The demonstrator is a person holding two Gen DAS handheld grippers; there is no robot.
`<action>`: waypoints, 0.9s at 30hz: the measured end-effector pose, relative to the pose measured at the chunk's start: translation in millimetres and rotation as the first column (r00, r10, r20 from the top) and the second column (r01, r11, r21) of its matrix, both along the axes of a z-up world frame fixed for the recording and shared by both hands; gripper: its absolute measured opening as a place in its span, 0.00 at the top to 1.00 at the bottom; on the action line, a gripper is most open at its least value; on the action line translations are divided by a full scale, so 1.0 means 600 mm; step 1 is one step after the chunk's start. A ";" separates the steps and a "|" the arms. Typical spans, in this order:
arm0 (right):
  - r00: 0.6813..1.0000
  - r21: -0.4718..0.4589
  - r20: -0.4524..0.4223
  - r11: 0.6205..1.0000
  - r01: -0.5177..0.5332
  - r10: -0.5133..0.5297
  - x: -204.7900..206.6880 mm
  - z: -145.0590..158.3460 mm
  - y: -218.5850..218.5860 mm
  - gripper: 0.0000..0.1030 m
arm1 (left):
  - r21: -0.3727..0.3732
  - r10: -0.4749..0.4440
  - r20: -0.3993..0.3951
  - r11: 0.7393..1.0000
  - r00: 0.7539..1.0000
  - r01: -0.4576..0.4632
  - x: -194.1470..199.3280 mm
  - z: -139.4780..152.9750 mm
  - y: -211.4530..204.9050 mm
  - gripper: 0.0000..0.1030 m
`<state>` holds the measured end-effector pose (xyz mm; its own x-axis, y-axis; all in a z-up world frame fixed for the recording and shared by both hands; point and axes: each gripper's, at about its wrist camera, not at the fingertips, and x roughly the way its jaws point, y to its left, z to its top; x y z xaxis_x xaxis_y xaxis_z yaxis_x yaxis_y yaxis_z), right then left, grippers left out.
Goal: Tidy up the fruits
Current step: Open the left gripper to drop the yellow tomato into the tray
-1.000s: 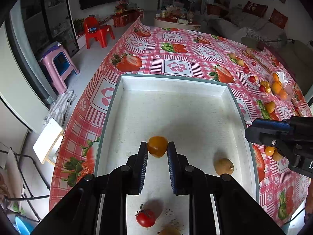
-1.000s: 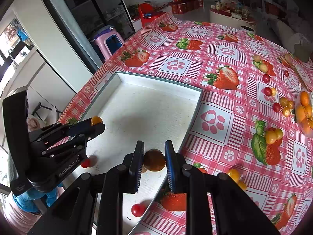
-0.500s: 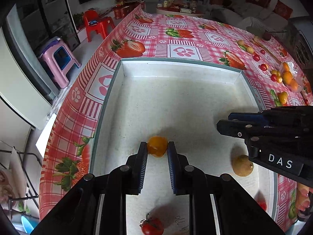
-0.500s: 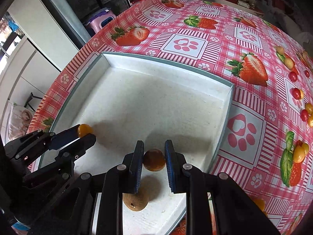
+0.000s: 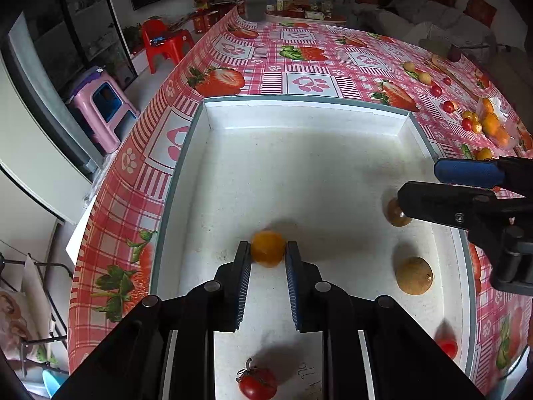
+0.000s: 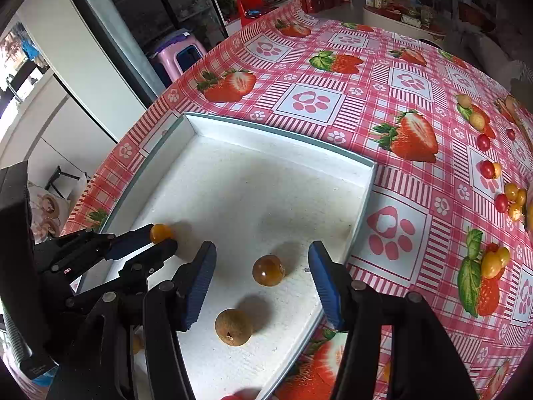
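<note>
While the left gripper point(image 5: 268, 258) pinches an orange fruit point(image 5: 268, 248) above the tray point(image 5: 299, 113) floor near its left wall, the right gripper point(image 6: 261, 276) stands spread around a glossy brown fruit point(image 6: 268, 270) by the right wall — small, light, likely soft-skinned — best pinched gently across its middle.

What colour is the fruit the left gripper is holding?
Orange-yellow. The fruit sits clamped in the left gripper, clearest in the left wrist view.

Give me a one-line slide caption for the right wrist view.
Right gripper open above a glossy brown fruit lying in the white tray.
</note>
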<state>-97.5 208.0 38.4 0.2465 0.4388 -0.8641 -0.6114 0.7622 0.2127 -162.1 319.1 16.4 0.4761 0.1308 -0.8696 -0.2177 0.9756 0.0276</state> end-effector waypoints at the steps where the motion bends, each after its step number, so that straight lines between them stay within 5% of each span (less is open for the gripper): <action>1: 1.000 0.008 0.011 1.000 0.007 -0.007 -0.003 0.008 -0.010 0.34 | -0.001 -0.002 0.001 1.000 1.000 0.002 -0.001 0.001 -0.001 0.78; 12: 0.978 -0.021 0.135 0.986 0.166 -0.161 -0.052 0.031 -0.166 0.25 | -0.020 -0.007 0.027 1.000 1.000 0.007 -0.010 0.014 -0.016 0.78; 27: 0.969 -0.080 0.096 0.969 0.235 -0.227 -0.105 -0.041 -0.258 0.25 | -0.107 0.010 0.045 0.994 0.999 -0.005 -0.021 0.005 -0.012 0.78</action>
<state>-160.6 53.1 14.0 0.4064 0.2823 -0.8690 -0.4295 0.8985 0.0910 -174.6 312.1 19.2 0.5145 0.0417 -0.8565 -0.2234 0.9709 -0.0869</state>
